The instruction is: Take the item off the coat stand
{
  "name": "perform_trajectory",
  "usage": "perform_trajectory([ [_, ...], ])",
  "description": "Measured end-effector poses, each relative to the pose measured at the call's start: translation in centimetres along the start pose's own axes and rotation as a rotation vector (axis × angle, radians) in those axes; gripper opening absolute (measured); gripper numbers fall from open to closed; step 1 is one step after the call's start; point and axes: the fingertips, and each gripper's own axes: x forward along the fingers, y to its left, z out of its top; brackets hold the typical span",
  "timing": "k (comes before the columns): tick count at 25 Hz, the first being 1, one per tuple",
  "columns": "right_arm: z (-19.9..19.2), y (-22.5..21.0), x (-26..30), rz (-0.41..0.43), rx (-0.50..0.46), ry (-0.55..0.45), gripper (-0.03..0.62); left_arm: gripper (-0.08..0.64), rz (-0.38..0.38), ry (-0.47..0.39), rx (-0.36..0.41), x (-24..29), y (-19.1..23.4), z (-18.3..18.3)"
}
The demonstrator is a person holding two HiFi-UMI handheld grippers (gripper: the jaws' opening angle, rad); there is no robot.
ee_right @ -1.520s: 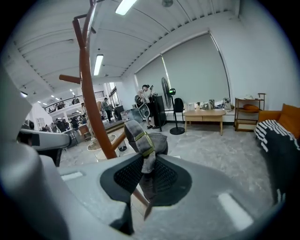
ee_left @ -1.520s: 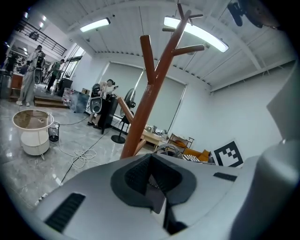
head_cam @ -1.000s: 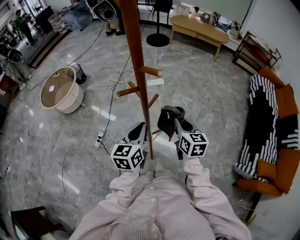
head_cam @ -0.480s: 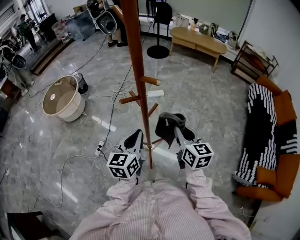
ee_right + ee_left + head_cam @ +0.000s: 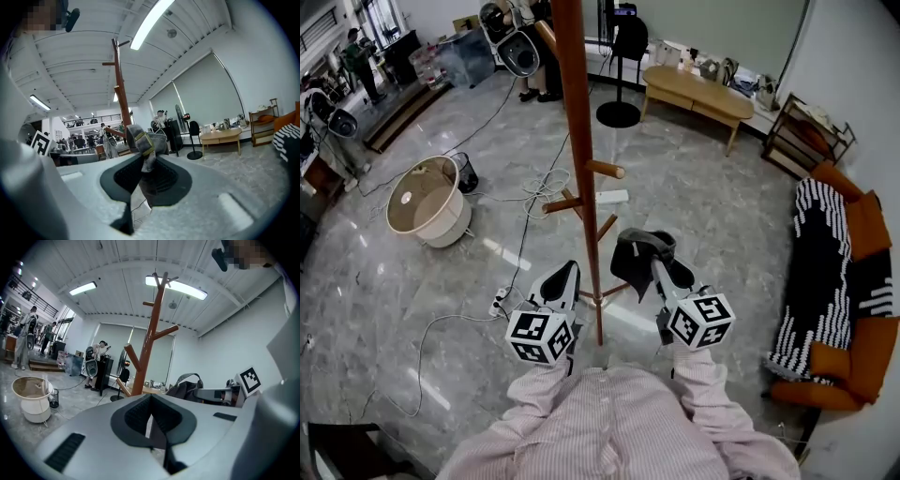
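The brown wooden coat stand (image 5: 579,178) rises from the floor between my two grippers, and its pegs (image 5: 605,170) are bare. My right gripper (image 5: 659,270) is shut on a dark grey fabric item (image 5: 635,251), held free of the pole just to its right. In the right gripper view a fold of the item (image 5: 142,140) with a yellowish band is pinched between the pads of the right gripper (image 5: 143,171). My left gripper (image 5: 562,281) hangs left of the pole, shut and empty. The left gripper view shows this left gripper (image 5: 151,420), the coat stand (image 5: 152,343) and the item (image 5: 186,386).
A round beige tub (image 5: 427,199) stands at the left. Cables and a power strip (image 5: 499,277) lie on the marble floor near the stand's base. A low wooden table (image 5: 703,86) is at the back. An orange sofa with a black-and-white blanket (image 5: 830,253) is at the right.
Both grippers have drawn back a little toward the person's body, away from the pole. The grey item stays in the right gripper.
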Motion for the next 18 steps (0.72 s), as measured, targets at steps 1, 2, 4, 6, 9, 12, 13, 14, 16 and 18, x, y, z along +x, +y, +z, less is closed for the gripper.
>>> perform_trajectory([
  [1, 0.2, 0.1, -0.1, 0.002, -0.001, -0.005, 0.048, 0.002, 0.001, -0.006, 0.001, -0.1, 0.1, 0.2],
  [2, 0.5, 0.2, -0.2, 0.003, -0.002, -0.010, 0.048, 0.002, 0.003, -0.011, 0.002, -0.2, 0.1, 0.5],
  [4, 0.9, 0.3, -0.4, 0.005, -0.002, -0.018, 0.048, 0.002, 0.007, -0.020, 0.004, -0.5, 0.1, 0.8],
  [6, 1.2, 0.3, -0.6, 0.005, -0.003, -0.027, 0.048, 0.002, 0.011, -0.029, 0.006, -0.7, 0.2, 1.1],
  [9, 1.3, 0.2, -0.8, 0.002, -0.010, -0.038, 0.048, 0.002, 0.013, -0.035, 0.006, -0.8, 0.3, 1.4],
  [12, 1.3, 0.0, -0.9, -0.007, -0.019, -0.039, 0.048, 0.002, 0.012, -0.035, 0.004, -0.9, 0.3, 1.5],
  [13, 1.3, -0.1, -0.9, -0.010, -0.019, -0.040, 0.048, 0.002, 0.013, -0.034, 0.005, -0.9, 0.4, 1.5],
  [14, 1.3, -0.2, -0.9, -0.012, -0.020, -0.040, 0.048, 0.002, 0.016, -0.032, 0.006, -0.9, 0.5, 1.5],
  [16, 1.3, -0.4, -1.0, -0.017, -0.021, -0.041, 0.048, 0.002, 0.022, -0.031, 0.005, -1.0, 0.6, 1.5],
  [18, 1.4, -0.6, -1.0, -0.023, -0.022, -0.042, 0.047, 0.002, 0.028, -0.029, 0.004, -1.1, 0.8, 1.4],
])
